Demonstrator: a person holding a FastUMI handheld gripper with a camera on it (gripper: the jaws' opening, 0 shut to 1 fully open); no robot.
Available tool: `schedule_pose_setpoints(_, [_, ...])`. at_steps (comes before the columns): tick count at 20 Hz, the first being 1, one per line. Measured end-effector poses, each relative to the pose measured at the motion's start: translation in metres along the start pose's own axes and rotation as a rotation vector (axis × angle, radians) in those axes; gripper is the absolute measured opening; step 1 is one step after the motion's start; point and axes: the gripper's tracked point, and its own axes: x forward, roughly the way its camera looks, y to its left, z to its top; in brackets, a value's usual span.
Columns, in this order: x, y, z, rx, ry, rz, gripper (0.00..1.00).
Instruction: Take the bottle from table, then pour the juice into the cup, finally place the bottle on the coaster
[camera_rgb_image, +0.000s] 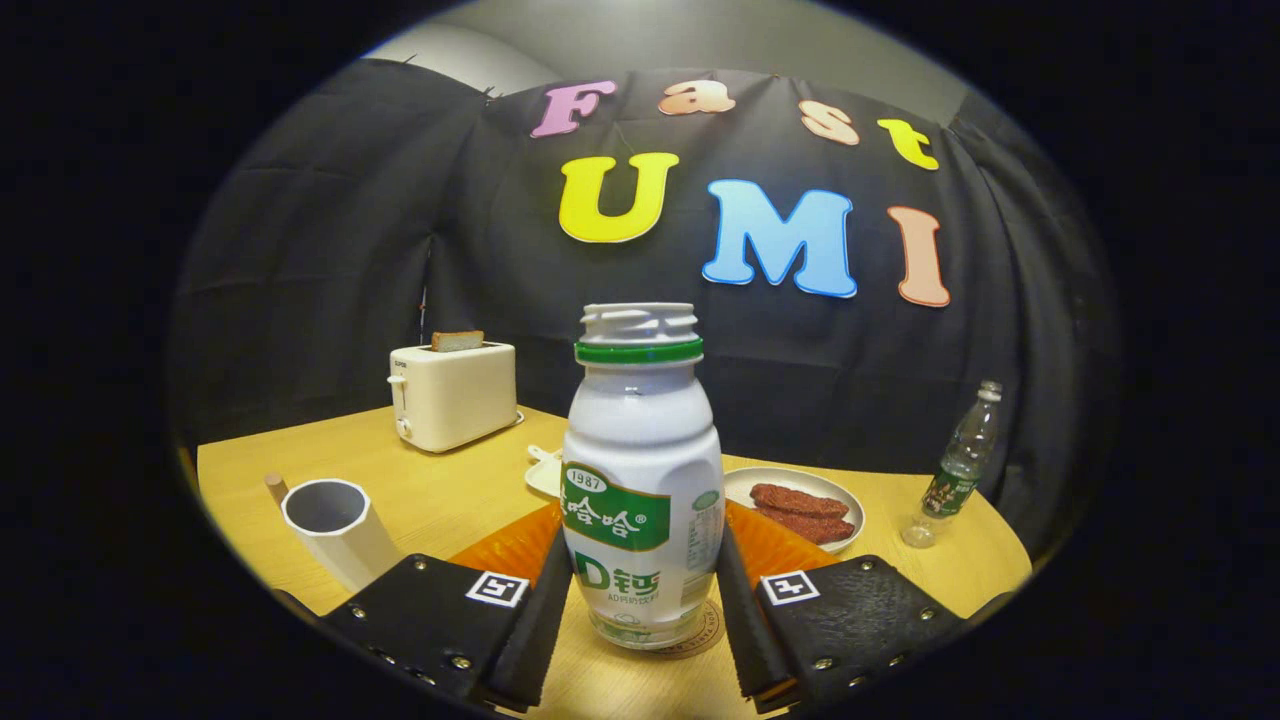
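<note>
The gripper (640, 600) has its 2 fingers (545, 610) on either side of the bottle (640, 480), close against its lower sides, though real pressure cannot be told. The bottle stands upright on the round coaster (700, 640), its cap off. Left of the fingers sits the white cup (335, 525). Beyond are an orange mat (510, 548), a plate (845, 500) of sausages (805, 510), a toaster (453, 393) and a clear water bottle (960, 460), all on the wooden table (440, 490).
</note>
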Motion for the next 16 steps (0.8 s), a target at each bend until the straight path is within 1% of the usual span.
schedule_pose_setpoints(4, [0.014,-0.015,-0.009,0.040,0.002,-0.030,0.70])
schedule_pose_setpoints(7, [0.021,-0.019,-0.020,0.040,0.020,-0.044,0.70])
schedule_pose_setpoints(11, [0.025,-0.019,-0.022,0.063,0.014,-0.040,0.70])
schedule_pose_setpoints(16, [0.030,-0.022,-0.032,0.049,0.028,-0.052,0.71])
